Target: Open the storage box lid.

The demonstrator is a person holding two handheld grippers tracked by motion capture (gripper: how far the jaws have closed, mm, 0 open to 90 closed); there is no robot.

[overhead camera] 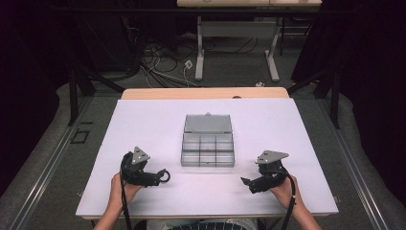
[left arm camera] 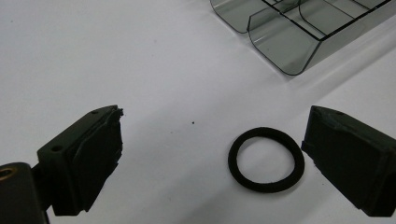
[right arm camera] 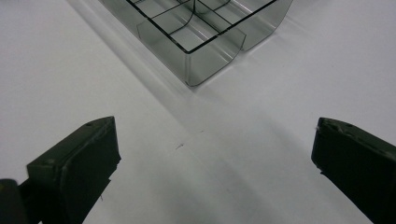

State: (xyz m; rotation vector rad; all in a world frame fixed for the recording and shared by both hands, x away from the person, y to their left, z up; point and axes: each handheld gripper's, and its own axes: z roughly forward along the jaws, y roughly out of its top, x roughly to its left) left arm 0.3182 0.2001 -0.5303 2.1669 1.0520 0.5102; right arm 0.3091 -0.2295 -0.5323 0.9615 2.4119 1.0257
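Note:
A clear grey compartment box (overhead camera: 208, 149) with its lid (overhead camera: 208, 123) folded back lies at the middle of the white table; its corner shows in the left gripper view (left arm camera: 299, 32) and in the right gripper view (right arm camera: 196, 32). A black elastic ring (left arm camera: 266, 159) lies flat on the table between the jaws of my left gripper (left arm camera: 212, 158), nearer the right-hand jaw and touching neither. In the high view the ring (overhead camera: 164, 176) sits just off the left gripper (overhead camera: 158, 178), which is open. My right gripper (overhead camera: 246, 184) (right arm camera: 215, 163) is open over bare table to the box's right front.
The white table top (overhead camera: 143, 124) ends in a wooden edge (overhead camera: 206, 93) at the far side. Beyond it stands another table's frame (overhead camera: 237, 43) with cables on the floor. Dark curtains flank both sides.

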